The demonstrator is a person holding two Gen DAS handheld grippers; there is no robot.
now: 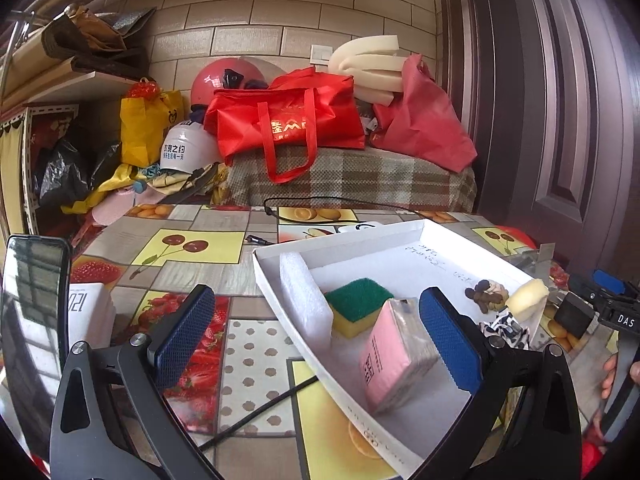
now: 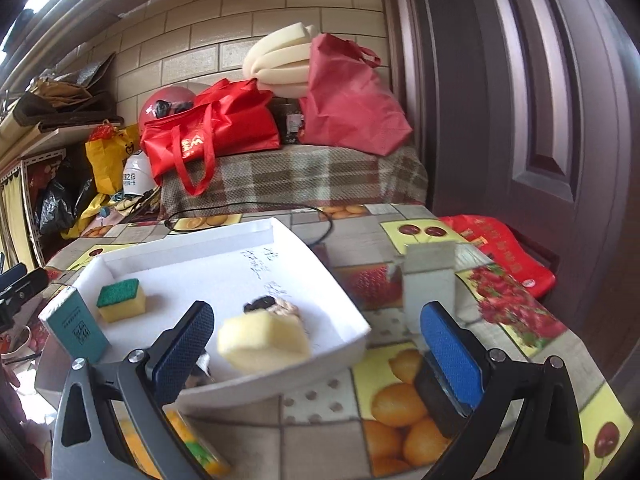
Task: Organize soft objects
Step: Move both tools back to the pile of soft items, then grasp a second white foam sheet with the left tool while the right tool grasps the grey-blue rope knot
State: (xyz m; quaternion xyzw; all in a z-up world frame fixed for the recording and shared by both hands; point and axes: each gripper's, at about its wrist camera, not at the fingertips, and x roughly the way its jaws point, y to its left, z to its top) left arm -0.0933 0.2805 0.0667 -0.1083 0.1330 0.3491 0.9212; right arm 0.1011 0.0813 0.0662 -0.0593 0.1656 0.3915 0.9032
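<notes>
Sorting: I put soft things in the white tray (image 2: pixel 352 312) to keep them together
Right gripper (image 2: pixel 316 344): wide open, holding nothing
Yellow sponge (image 2: pixel 264 344): blurry, over the tray edge
Left gripper (image 1: pixel 316 336): wide open, empty

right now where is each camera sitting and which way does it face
Left wrist: on the left tool, over the tray's left side, facing the wall; both fingers show, plus the right tool at the right edge.
Right wrist: on the right tool, at the tray's right corner, facing the wall; both fingers show.
Shared: tray, green sponge.
</notes>
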